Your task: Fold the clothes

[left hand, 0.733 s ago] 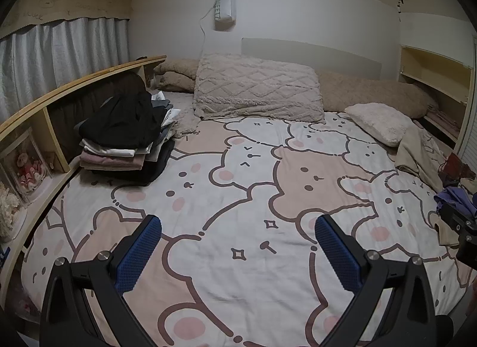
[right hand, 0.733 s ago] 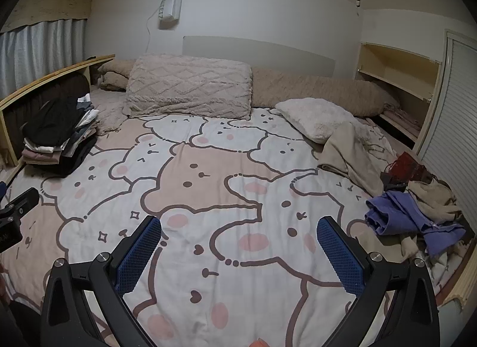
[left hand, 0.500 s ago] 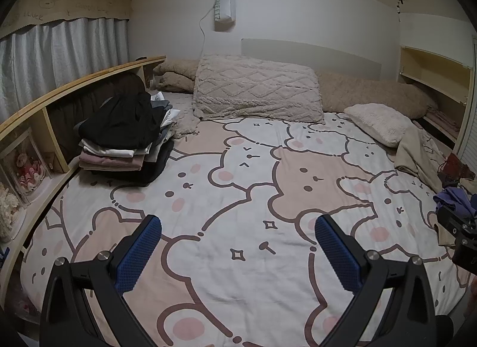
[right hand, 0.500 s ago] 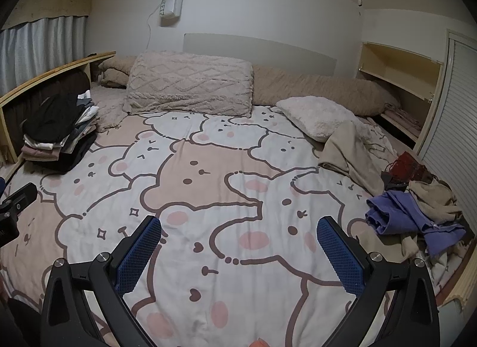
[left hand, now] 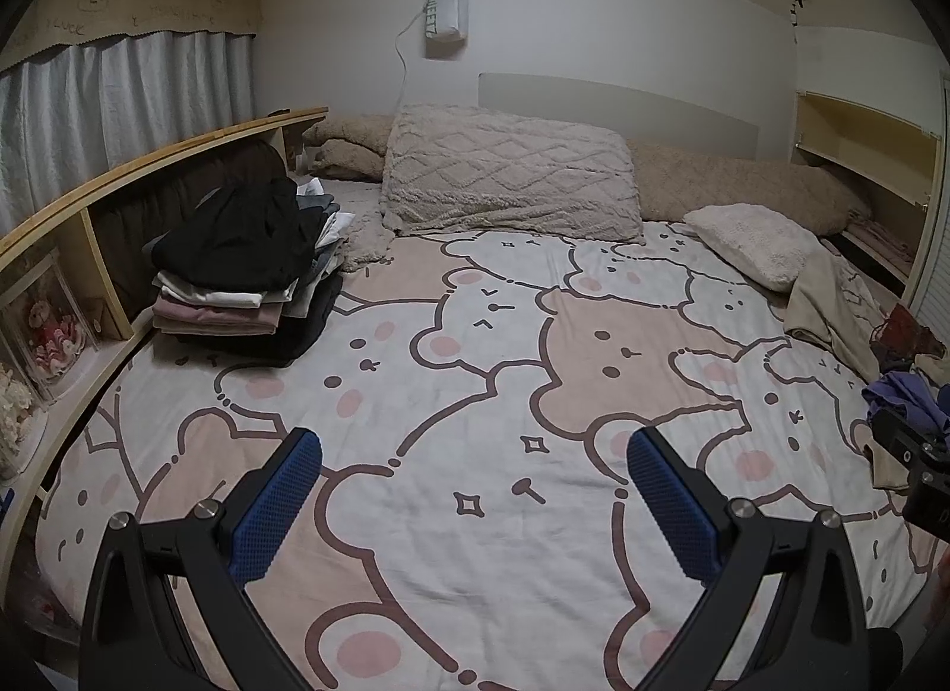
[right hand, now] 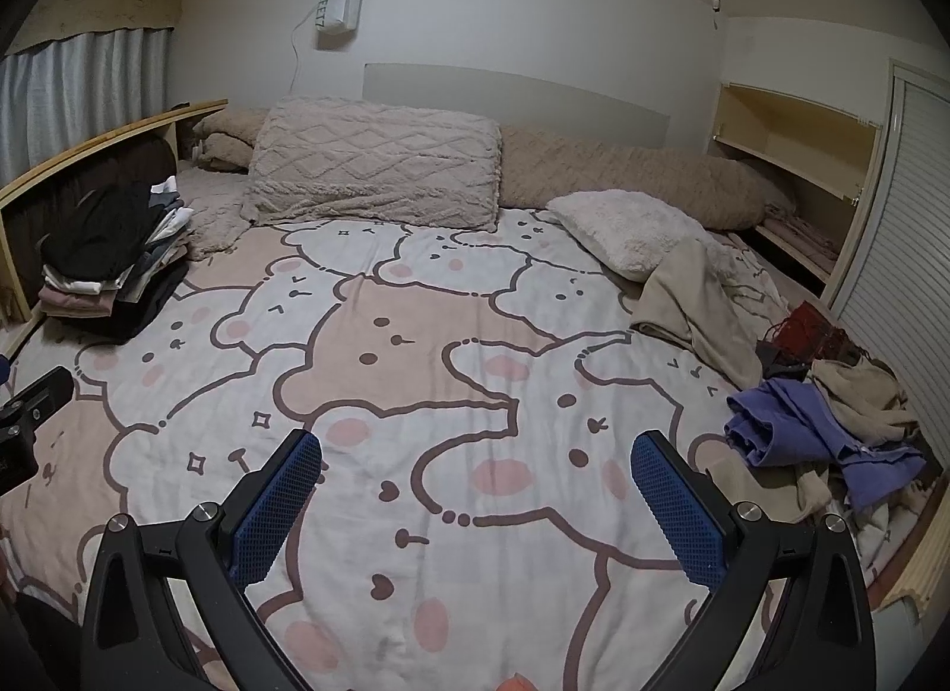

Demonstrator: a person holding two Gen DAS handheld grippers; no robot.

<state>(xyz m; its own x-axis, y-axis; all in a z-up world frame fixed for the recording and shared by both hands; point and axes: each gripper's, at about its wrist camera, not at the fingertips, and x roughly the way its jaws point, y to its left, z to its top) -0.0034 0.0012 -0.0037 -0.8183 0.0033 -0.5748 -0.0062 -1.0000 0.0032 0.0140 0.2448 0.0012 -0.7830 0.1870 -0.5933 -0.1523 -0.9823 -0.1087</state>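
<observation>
A stack of folded clothes (left hand: 237,281) with a black garment on top sits at the bed's left side; it also shows in the right wrist view (right hand: 107,269). A heap of unfolded clothes lies at the right edge: a purple garment (right hand: 813,436), a beige garment (right hand: 694,299), a tan one (right hand: 861,388) and a dark red one (right hand: 801,329). My left gripper (left hand: 475,489) is open and empty above the bear-print sheet (left hand: 504,394). My right gripper (right hand: 475,489) is open and empty above the sheet (right hand: 415,370), left of the purple garment.
A large textured pillow (left hand: 510,174), a long beige bolster (left hand: 742,186) and a small fluffy pillow (left hand: 754,240) lie at the head. A wooden shelf (left hand: 119,174) runs along the left. A slatted door (right hand: 902,252) stands right.
Both grippers stay open. The right wrist view has shifted slightly to the left and back; the left view has barely moved.
</observation>
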